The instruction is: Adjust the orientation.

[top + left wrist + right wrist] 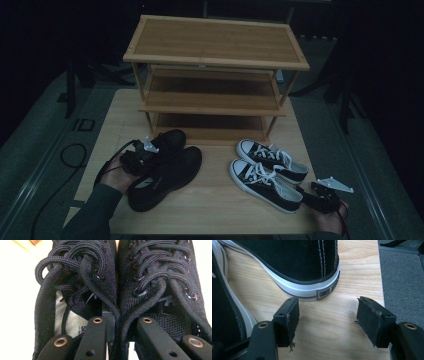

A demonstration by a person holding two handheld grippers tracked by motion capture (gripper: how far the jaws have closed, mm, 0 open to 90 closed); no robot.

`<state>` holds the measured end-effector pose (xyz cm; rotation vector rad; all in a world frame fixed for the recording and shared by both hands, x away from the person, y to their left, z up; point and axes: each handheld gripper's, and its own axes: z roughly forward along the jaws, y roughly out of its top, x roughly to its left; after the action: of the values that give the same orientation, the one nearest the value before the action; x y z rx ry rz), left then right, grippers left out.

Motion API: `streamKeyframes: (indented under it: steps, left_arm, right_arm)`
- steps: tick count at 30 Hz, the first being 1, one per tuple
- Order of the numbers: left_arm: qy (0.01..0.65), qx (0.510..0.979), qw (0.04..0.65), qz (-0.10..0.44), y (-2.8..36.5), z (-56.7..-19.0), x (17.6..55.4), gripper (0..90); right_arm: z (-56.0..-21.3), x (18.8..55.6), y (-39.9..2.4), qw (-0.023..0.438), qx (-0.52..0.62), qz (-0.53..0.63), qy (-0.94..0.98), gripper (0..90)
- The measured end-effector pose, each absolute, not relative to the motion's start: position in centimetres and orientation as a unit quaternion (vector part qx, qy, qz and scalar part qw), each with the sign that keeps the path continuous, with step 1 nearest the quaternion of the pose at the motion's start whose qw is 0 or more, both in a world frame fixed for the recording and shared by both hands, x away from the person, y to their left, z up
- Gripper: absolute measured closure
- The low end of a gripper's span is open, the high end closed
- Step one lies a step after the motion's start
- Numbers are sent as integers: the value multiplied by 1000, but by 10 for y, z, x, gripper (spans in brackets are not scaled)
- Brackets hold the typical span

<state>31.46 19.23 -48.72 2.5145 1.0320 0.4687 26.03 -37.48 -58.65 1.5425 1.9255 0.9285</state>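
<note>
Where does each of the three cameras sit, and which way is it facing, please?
High view: above the table's near side, looking forward and down at the wooden rack; forearms enter below.
Left gripper view: rides the left gripper, looking along its jaws, which pinch the black shoes together.
Right gripper view: rides the right gripper, jaws apart behind a sneaker heel.
Shared: high view also shows black shoes, sneakers.

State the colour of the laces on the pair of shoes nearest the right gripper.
White laces; high view.
</note>
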Motion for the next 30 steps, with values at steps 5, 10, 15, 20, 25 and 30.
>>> streamKeyframes:
  steps: [5, 10, 15, 20, 25, 30]
  left_arm:
    - [369, 893, 195, 167, 192, -484, 313, 839]
    - [371, 891, 199, 168, 193, -481, 314, 842]
    - [371, 890, 200, 176, 193, -478, 314, 844]
    - [375, 887, 205, 174, 192, -477, 315, 845]
    - [375, 886, 212, 169, 189, -476, 317, 845]
    - [378, 884, 215, 168, 186, -474, 320, 846]
  right_arm:
    - [-586, 261, -375, 250, 566, 341, 708, 342]
    - [-586, 261, -375, 250, 566, 341, 708, 342]
    - [-586, 261, -375, 250, 567, 341, 707, 342]
    - [-586, 261, -375, 250, 566, 341, 707, 342]
    - [-586, 261, -375, 250, 566, 341, 707, 342]
    - [-586, 261, -375, 249, 566, 342, 708, 342]
